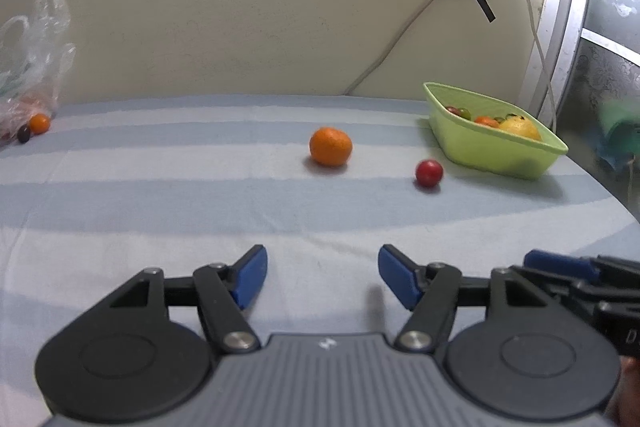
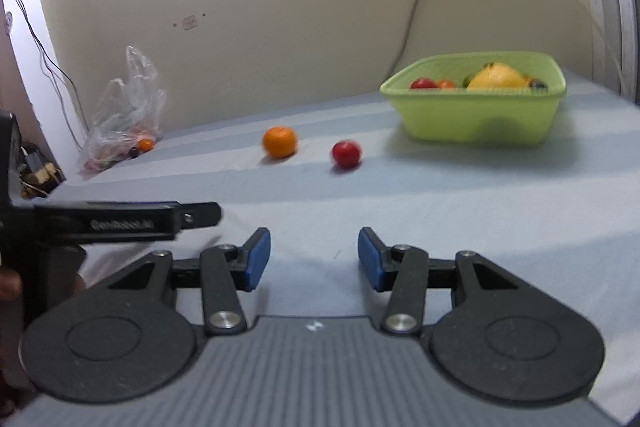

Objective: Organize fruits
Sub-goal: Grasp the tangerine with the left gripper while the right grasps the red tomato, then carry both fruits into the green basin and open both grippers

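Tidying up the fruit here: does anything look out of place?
Yes. An orange and a small red fruit lie loose on the striped cloth, outside the green basket that holds the other fruit. More small fruit sits by the plastic bag at far left.

fruit inside the plastic bag (image 2: pixel 120 123) (crumpled, far left) stays indistinct.

Orange (image 1: pixel 331 146) and red fruit (image 1: pixel 429 173) loose beside green basket (image 1: pixel 480 147) holding fruit.
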